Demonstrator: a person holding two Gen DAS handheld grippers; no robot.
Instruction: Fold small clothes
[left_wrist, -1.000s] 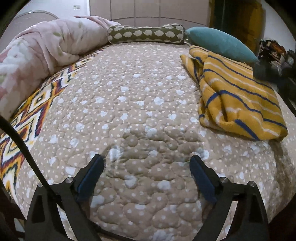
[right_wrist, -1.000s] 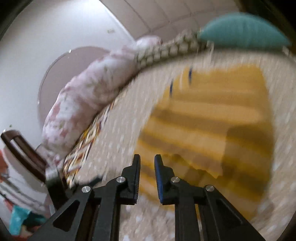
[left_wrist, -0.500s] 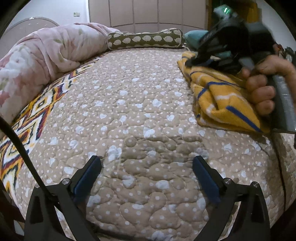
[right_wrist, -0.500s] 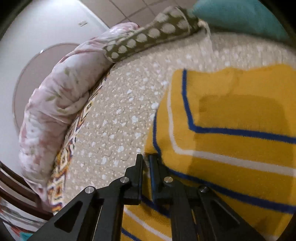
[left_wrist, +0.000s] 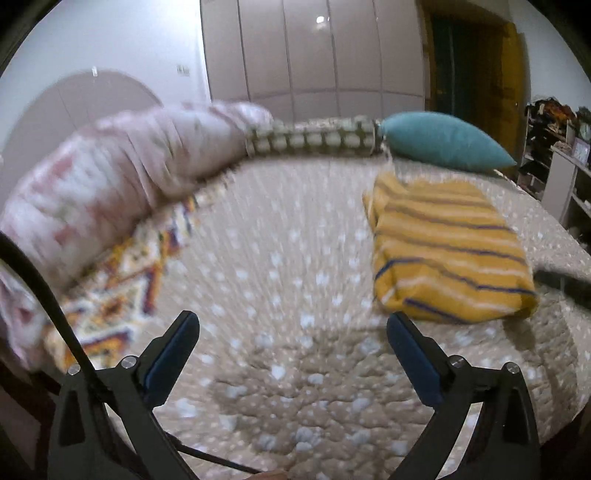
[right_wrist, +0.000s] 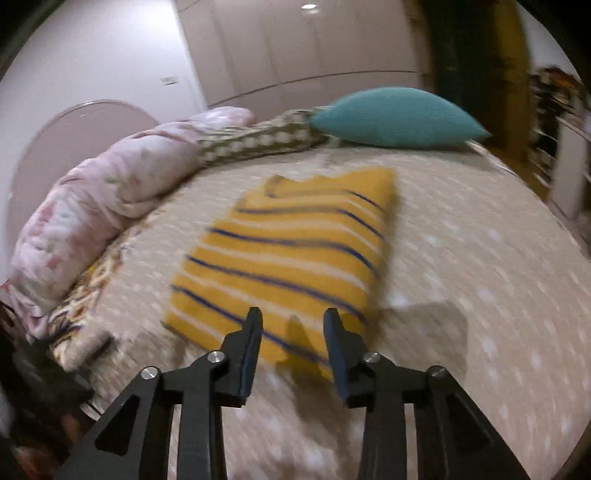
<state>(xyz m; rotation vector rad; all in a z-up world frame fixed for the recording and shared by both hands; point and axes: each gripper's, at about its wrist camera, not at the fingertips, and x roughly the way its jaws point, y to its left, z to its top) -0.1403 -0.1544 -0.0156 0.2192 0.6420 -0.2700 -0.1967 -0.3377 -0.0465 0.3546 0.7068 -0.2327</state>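
Your bed, under its beige quilted cover with white dots (left_wrist: 288, 258), fills both views. The folded yellow knitted garment with blue and white stripes (right_wrist: 291, 254) lies flat on it, near the teal cushion (right_wrist: 399, 118) at the far edge. Your left tongs (left_wrist: 291, 354) stand spread wide over bare quilt, gripping nothing. Your right tongs (right_wrist: 291, 332) are opening just above the garment's near edge, nothing pinched between them.

1. You have one folded yellow knitted garment with blue and white stripes (right_wrist: 291, 254);
2. one teal cushion (right_wrist: 399, 118);
3. one olive bolster with pale spots (left_wrist: 314, 138);
4. one rolled pink floral duvet (right_wrist: 110, 195);
5. one beige dotted quilt (left_wrist: 288, 266);
6. two black two-finger grippers, left (left_wrist: 291, 354), right (right_wrist: 293, 345).
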